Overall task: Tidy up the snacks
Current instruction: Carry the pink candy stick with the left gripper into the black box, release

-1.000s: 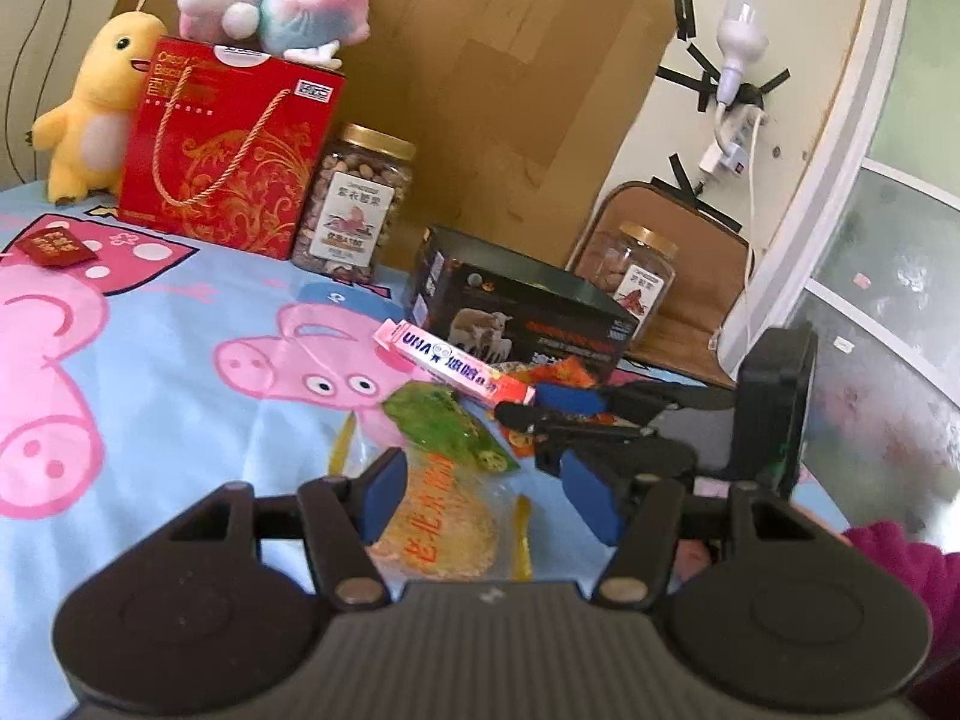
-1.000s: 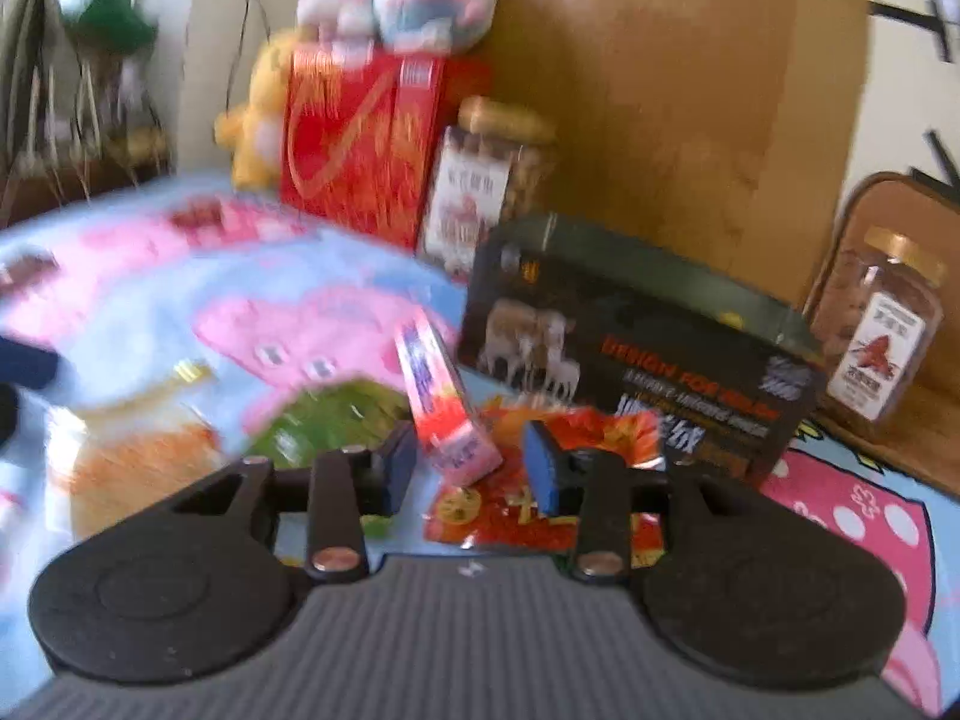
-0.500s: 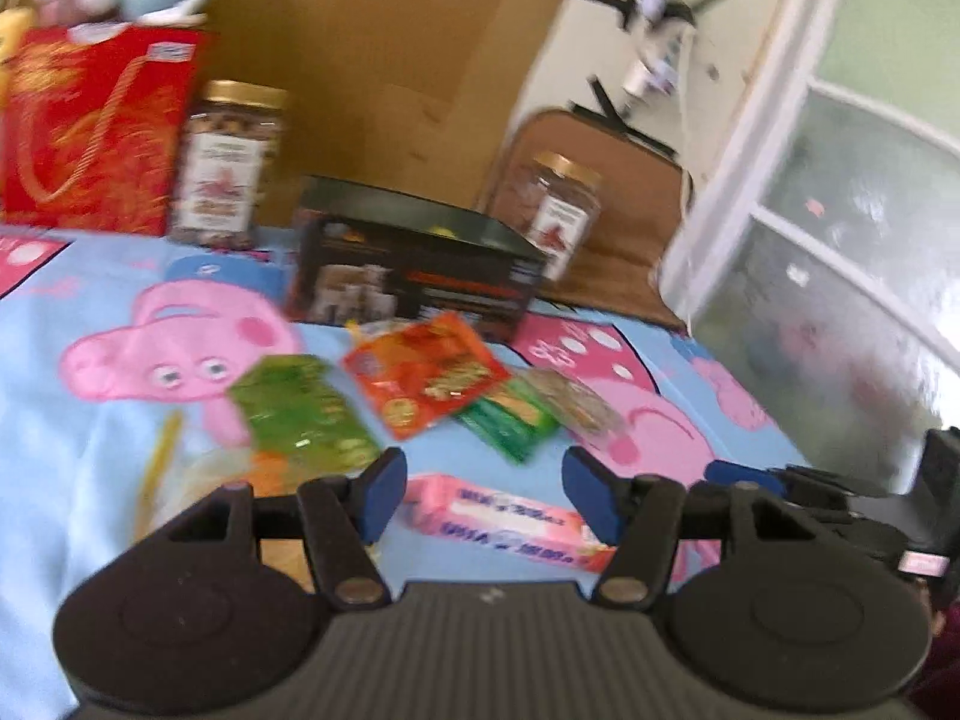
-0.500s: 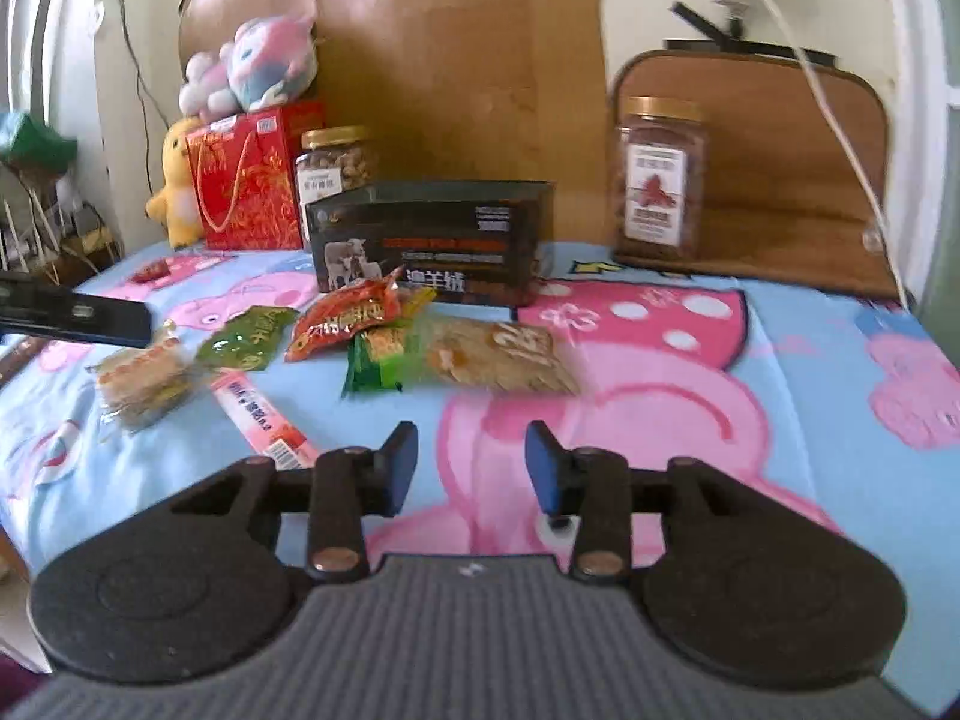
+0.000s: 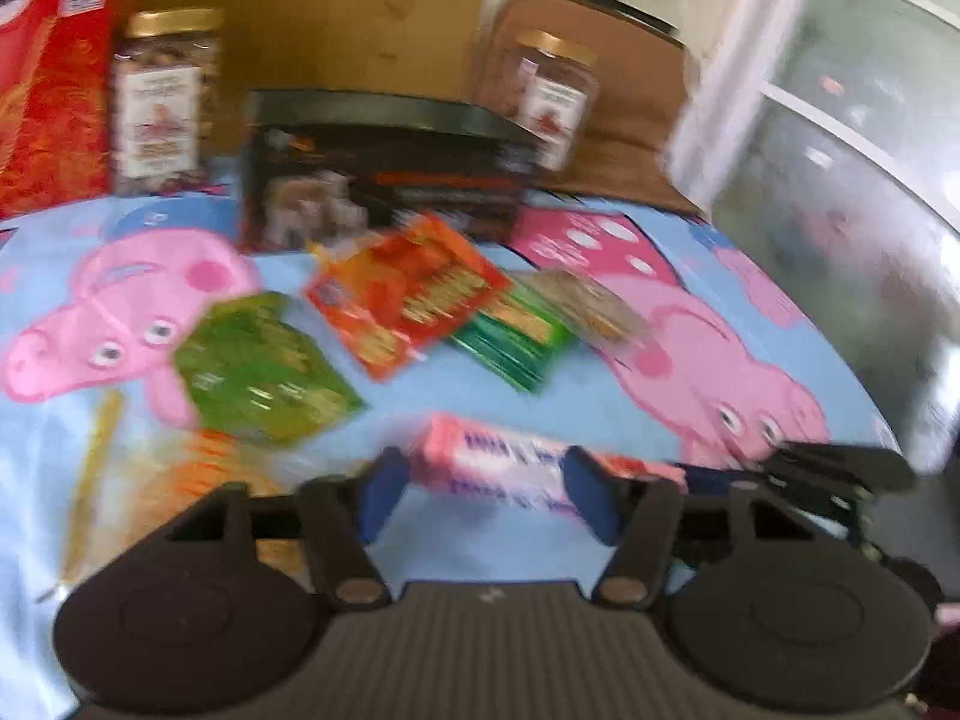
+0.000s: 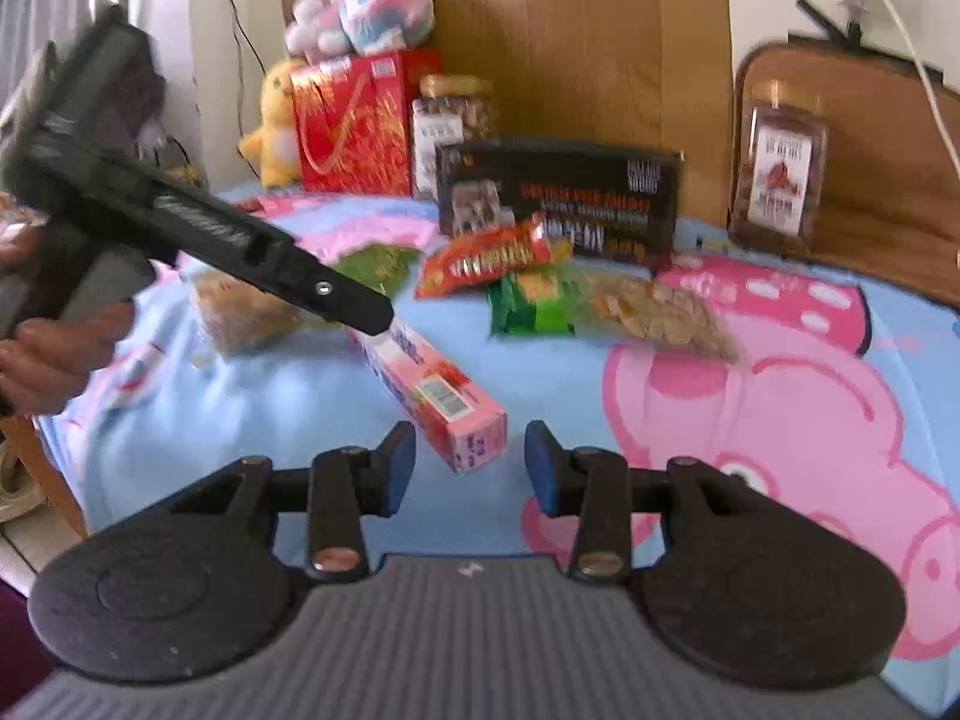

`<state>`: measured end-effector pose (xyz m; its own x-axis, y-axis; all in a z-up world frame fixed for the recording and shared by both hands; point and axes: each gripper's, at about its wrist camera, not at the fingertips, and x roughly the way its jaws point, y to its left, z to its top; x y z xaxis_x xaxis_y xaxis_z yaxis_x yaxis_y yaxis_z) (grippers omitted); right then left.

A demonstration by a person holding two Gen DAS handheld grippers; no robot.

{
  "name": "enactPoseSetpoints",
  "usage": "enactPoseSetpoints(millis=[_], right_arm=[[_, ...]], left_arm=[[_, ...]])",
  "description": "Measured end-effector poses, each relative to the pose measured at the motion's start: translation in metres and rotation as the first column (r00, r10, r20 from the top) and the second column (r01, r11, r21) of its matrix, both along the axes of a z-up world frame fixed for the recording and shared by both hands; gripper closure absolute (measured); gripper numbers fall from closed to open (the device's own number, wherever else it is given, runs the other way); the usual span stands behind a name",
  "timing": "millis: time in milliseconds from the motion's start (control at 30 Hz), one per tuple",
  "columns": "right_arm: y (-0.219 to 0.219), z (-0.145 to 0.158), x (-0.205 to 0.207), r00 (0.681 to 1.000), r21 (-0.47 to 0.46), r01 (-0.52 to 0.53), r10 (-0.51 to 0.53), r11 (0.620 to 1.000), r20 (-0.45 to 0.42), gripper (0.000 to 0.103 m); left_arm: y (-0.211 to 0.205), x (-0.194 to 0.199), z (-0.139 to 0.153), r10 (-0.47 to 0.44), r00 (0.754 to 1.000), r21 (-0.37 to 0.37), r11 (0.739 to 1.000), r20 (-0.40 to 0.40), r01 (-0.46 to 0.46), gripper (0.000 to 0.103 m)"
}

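A long pink snack box [image 5: 498,465] [image 6: 429,387] lies on the cartoon-pig cloth. My left gripper [image 5: 483,495] is open, its blue pads on either side of the box's middle, not closed on it. My right gripper [image 6: 470,468] is open and empty, just short of the box's near end. Beyond lie a green packet [image 5: 264,372], an orange-red packet [image 5: 414,291] [image 6: 486,255], a dark green packet [image 5: 513,339] [image 6: 531,306] and a clear packet of crackers [image 5: 591,306] [image 6: 657,315]. A clear packet of orange snacks [image 5: 198,468] lies at the left.
A black box [image 5: 372,180] [image 6: 558,204] stands behind the packets. A red gift bag [image 6: 354,120], two clear jars [image 5: 165,96] [image 6: 780,162] and plush toys [image 6: 360,12] line the back. The left gripper's body [image 6: 180,222] crosses the right wrist view.
The right gripper has come in low toward the pink box's end. The left gripper has moved closer over the pink box, which now lies between its pads.
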<state>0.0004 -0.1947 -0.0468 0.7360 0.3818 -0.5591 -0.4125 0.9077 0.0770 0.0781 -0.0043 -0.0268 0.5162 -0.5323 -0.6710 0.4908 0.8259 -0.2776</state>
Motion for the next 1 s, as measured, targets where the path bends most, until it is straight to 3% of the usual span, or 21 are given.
enactPoseSetpoints(millis=[100, 267, 433, 600, 667, 767, 867, 1000], right_arm=[[0.001, -0.001, 0.003, 1.0, -0.012, 0.009, -0.009, 1.0, 0.016, 0.071], [0.002, 0.006, 0.003, 0.999, -0.027, 0.016, -0.015, 1.0, 0.043, 0.071], [0.001, 0.035, 0.013, 0.989, -0.029, 0.026, -0.021, 0.999, 0.144, 0.071], [0.012, 0.072, 0.066, 0.967, -0.082, 0.016, 0.005, 0.996, 0.254, 0.071], [0.019, 0.081, 0.096, 0.962, -0.115, 0.005, 0.027, 0.993, 0.272, 0.071], [0.03, 0.083, 0.138, 0.967, -0.136, 0.0, 0.034, 0.991, 0.251, 0.072], [0.042, 0.076, 0.169, 0.973, -0.157, 0.006, 0.03, 0.988, 0.227, 0.077], [0.055, 0.063, 0.196, 0.978, -0.226, 0.079, -0.031, 0.971, 0.208, 0.076]], left_arm=[[-0.006, -0.002, -0.001, 0.015, 0.999, 0.024, 1.0, 0.047, -0.016, 0.05], [0.001, 0.002, 0.013, 0.029, 0.998, -0.037, 0.999, 0.055, -0.027, 0.05], [0.004, 0.014, 0.055, 0.035, 0.981, -0.081, 0.996, 0.192, -0.02, 0.05], [0.009, 0.066, 0.087, 0.092, 0.953, -0.095, 0.993, 0.289, -0.067, 0.05], [0.011, 0.088, 0.091, 0.115, 0.95, -0.108, 0.99, 0.29, -0.087, 0.051], [0.012, 0.12, 0.088, 0.101, 0.965, -0.153, 0.986, 0.24, -0.065, 0.051], [0.002, 0.137, 0.082, 0.098, 0.96, -0.11, 0.991, 0.261, -0.072, 0.051], [0.002, 0.157, 0.071, 0.161, 0.965, -0.097, 0.985, 0.208, -0.143, 0.051]])
